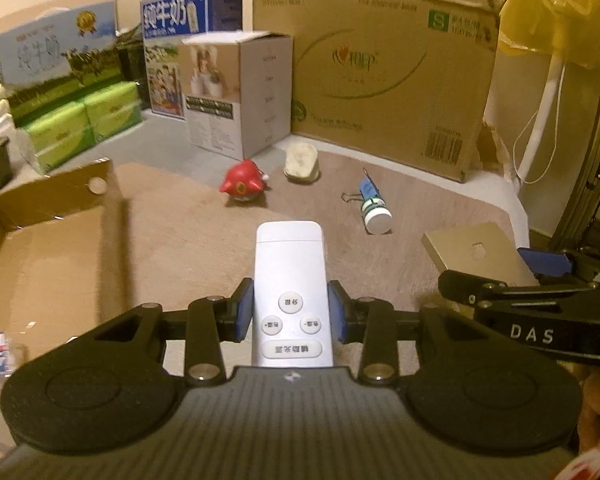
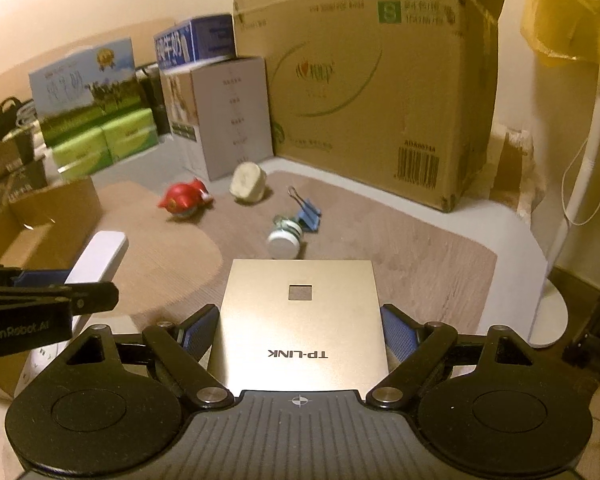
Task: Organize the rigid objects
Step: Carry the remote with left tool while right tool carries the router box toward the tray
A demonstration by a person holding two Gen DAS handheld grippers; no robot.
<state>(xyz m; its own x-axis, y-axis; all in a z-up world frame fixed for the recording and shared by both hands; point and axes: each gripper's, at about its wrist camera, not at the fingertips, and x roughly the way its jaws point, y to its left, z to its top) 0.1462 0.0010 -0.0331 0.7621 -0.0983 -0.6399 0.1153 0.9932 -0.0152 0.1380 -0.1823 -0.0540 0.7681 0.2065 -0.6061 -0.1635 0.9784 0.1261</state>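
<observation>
The remote control [image 1: 289, 280] is smooth white plastic with a soft sheen, its round buttons slightly glossier. The flat panel [image 2: 300, 320] has a satin, brushed-metal-looking champagne finish, though whether it is metal or coated plastic cannot be told. Each hand-held gripper has matt black plastic links and blue pads [image 2: 398, 338] with a fine ribbed texture. The tabletop [image 1: 188, 232] shows a matt, pale wood-grain surface. The open box [image 1: 40, 248] at its left edge is plain brown cardboard, dull and fibrous. The red toy [image 1: 242, 186] is glossy plastic. The small bottle [image 1: 376, 212] has a smooth white plastic cap. The big carton [image 1: 380, 72] is printed matt cardboard.
</observation>
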